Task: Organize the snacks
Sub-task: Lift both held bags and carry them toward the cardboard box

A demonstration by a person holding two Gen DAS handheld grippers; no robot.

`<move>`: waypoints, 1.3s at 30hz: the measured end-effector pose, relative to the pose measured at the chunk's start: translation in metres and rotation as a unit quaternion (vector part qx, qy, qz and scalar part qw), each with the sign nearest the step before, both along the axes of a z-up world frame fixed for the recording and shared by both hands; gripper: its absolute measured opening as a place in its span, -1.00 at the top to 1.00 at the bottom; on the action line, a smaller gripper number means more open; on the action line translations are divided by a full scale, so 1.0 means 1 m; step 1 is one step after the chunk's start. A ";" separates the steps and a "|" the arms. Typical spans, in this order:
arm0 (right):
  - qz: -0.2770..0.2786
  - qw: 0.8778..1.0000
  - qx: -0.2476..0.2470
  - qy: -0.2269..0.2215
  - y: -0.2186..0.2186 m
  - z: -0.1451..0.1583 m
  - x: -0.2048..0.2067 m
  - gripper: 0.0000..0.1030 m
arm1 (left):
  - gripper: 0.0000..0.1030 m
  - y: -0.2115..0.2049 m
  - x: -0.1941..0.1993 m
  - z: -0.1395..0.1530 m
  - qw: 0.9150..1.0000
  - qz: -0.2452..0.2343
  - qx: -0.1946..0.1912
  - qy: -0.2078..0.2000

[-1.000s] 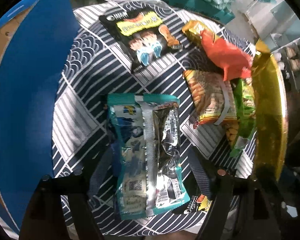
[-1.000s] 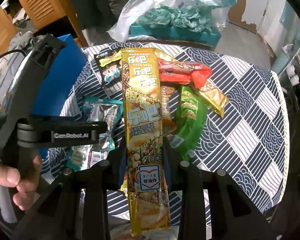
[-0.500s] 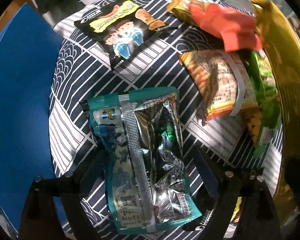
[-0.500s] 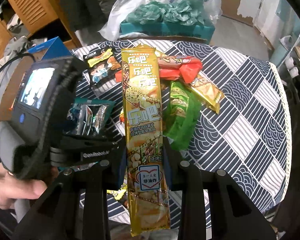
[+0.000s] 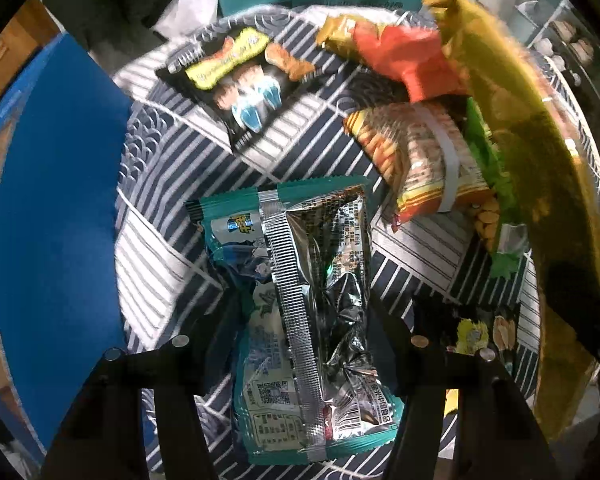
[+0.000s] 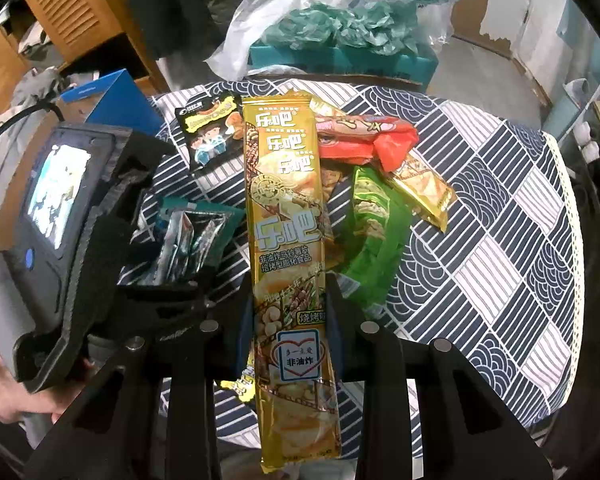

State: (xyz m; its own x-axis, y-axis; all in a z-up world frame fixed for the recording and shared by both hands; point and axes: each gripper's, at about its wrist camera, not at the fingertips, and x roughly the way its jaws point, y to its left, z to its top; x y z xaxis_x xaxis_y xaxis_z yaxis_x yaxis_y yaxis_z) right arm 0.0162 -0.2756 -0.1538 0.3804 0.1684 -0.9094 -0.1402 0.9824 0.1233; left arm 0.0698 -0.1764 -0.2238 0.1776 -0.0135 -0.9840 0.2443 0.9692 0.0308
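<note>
Left gripper [image 5: 305,320] clenched teal packet [image 5: 300,300]; right gripper [image 6: 290,312] clenched gold packet [image 6: 290,240]. Risk: slick foil slipping w/ fast swing toward 9 o'clock.

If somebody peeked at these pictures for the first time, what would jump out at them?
Probably the long gold snack pack, pinched in the right hand-held gripper and sticking out over the striped tablecloth. Next, the teal and silver packet between the fingers of the left hand-held gripper. Behind them lies a bright pile with a red wrapper.
</note>
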 end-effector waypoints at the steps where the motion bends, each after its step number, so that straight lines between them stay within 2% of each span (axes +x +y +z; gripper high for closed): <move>1: 0.000 1.000 0.000 -0.001 0.000 0.001 0.000 0.42 | -0.21 0.001 -0.001 0.006 1.000 -0.001 -0.002 -0.009; 13: 0.010 1.000 -0.003 -0.023 0.021 0.024 0.000 0.42 | -0.21 0.048 -0.004 0.061 0.998 0.014 -0.013 -0.068; 24: 0.025 0.999 -0.002 -0.042 0.049 0.047 -0.003 0.42 | -0.21 0.097 -0.029 0.117 0.992 0.014 -0.022 -0.124; 36: 0.061 0.996 0.009 -0.064 0.100 0.074 0.004 0.42 | -0.21 0.137 -0.039 0.151 0.985 0.028 -0.027 -0.170; 39: 0.068 0.995 0.012 -0.066 0.113 0.079 0.008 0.42 | -0.21 0.153 -0.039 0.154 0.984 0.042 -0.039 -0.168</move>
State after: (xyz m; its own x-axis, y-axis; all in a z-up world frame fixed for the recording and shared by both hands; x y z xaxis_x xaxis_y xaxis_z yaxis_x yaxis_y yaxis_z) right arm 0.0242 -0.1624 -0.0753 0.4686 0.2484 -0.8478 -0.2885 0.9501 0.1190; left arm 0.0310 -0.0231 -0.0697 0.4958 -0.0581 -0.8665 0.1526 0.9881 0.0211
